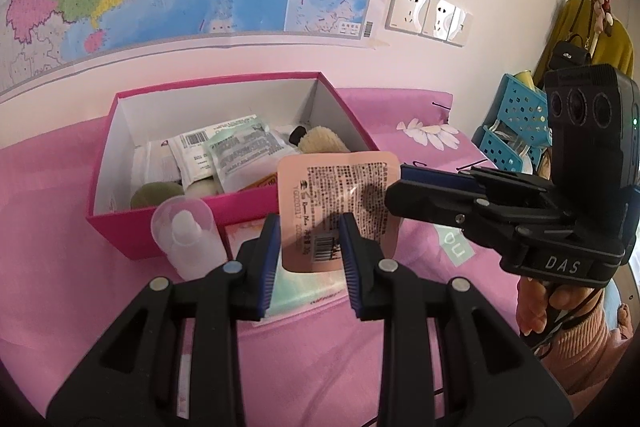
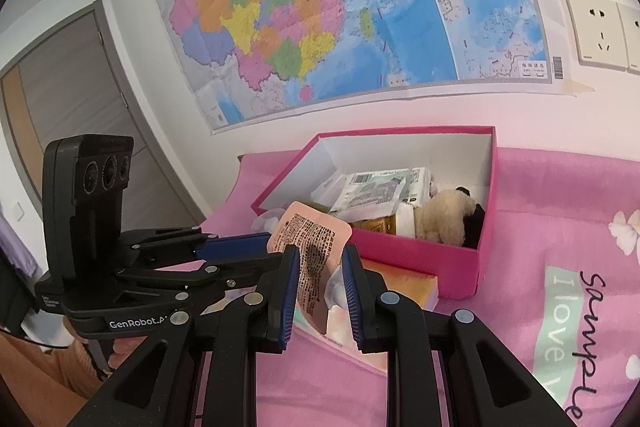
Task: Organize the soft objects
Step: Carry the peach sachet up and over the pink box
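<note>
A peach-pink sachet with black print hangs upright above the pink bed cover, just in front of the magenta box. My left gripper is shut with the sachet's lower left part between its fingers. From the right, my right gripper closes on the sachet's other edge, which crosses its narrow gap at a slant. Inside the box lie white and green sachets and a beige plush toy.
A small clear plastic bottle stands against the box's front wall. A flat pastel packet lies under the sachet. Blue perforated baskets stand at the right of the bed. A map and sockets are on the wall behind.
</note>
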`<state>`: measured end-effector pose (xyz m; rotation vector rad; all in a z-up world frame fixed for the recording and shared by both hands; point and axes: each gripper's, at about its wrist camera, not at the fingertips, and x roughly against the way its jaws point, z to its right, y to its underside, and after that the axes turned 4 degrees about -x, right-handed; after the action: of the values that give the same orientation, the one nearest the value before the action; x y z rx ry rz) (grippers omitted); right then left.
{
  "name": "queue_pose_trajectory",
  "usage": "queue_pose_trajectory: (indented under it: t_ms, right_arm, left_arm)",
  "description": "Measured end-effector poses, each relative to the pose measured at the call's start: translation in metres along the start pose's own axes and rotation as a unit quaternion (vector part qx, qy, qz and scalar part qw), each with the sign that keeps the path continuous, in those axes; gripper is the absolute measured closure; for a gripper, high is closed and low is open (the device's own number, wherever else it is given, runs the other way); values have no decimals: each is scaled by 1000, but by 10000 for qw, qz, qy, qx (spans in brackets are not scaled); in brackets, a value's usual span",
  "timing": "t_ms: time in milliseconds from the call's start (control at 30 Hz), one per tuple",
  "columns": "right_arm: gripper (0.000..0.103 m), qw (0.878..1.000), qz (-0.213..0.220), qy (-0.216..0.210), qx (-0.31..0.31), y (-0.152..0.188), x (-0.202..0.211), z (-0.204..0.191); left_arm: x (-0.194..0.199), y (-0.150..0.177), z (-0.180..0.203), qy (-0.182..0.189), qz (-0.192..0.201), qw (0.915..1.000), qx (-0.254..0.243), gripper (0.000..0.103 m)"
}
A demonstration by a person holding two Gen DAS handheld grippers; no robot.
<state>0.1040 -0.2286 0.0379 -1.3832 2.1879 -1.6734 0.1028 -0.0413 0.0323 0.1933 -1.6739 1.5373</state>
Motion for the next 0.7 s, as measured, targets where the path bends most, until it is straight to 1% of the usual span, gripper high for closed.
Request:
queue_pose_trajectory:
  t_ms: [367,700]
  right_arm:
    - [81,9999,113,-9,1,-13,-5,4]
    - [81,9999,166,-13,-33,-23,-9,8]
  left_arm:
    - [-3,-17,-4,-78,84,9999,-35,72]
    - [-6,-25,-7,-179,125,9997,-49,72]
